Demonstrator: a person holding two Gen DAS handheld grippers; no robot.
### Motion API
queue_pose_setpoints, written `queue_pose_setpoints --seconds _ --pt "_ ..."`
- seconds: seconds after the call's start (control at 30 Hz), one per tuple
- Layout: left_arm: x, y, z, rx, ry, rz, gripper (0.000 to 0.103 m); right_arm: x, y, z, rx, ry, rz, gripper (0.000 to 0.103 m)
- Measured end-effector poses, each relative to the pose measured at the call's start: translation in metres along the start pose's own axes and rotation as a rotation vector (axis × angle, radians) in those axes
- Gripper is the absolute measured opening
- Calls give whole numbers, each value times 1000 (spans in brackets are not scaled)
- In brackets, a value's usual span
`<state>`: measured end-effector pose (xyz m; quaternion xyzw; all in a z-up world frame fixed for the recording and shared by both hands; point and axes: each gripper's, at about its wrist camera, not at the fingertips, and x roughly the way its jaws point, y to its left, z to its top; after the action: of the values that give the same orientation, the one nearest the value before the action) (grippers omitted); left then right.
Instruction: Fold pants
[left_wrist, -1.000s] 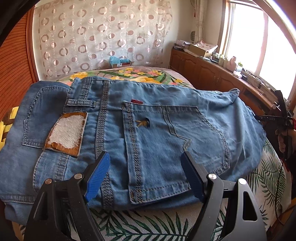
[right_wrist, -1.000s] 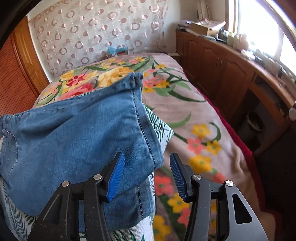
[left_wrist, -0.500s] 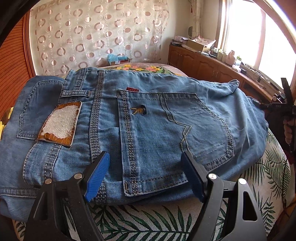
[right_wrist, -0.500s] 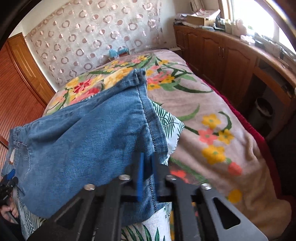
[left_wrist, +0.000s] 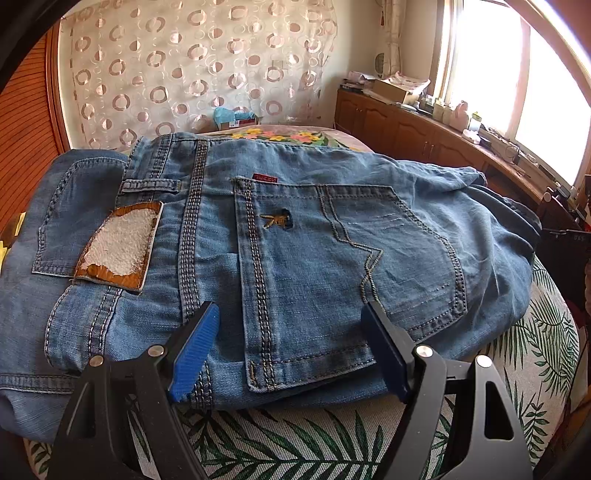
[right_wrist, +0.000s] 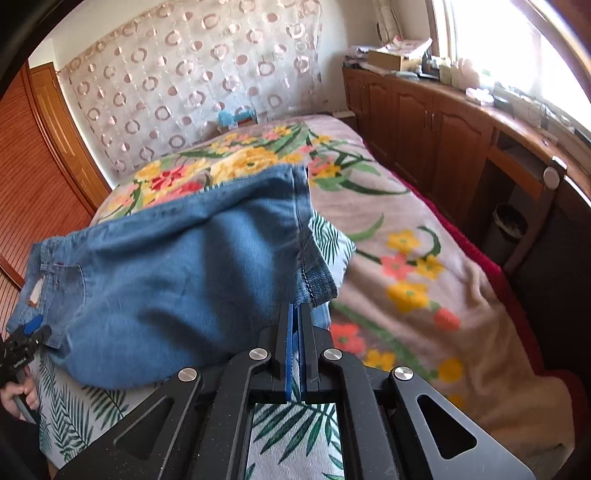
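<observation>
We see the jeans (left_wrist: 295, 258) lying on a leaf-print cloth (left_wrist: 295, 443) over the flowered bedspread (right_wrist: 406, 240), seat side up with 1 back pocket (left_wrist: 351, 273) facing us. Our left gripper (left_wrist: 290, 347) hovers over the waistband edge, its 2 blue pads (left_wrist: 194, 350) wide apart. Our right gripper (right_wrist: 294, 325) is pinched together on the hem of the leg (right_wrist: 314, 280).

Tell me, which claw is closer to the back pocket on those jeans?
Left. The left claw hangs open right over the back pocket. The right claw is shut on the hem at the far leg end of the jeans.
</observation>
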<state>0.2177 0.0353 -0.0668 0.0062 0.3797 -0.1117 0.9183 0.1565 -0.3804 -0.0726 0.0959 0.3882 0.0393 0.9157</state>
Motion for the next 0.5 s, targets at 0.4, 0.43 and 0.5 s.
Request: queue_pose_setpoints --seconds 0.4,0.43,0.5 --pt "4 1 3 1 10 5 80 30 1 5 76 62 27 59" --pt "4 1 3 0 11 5 80 33 0 5 83 68 20 61" --pt "3 1 3 0 10 4 80 38 -1 5 99 86 29 61"
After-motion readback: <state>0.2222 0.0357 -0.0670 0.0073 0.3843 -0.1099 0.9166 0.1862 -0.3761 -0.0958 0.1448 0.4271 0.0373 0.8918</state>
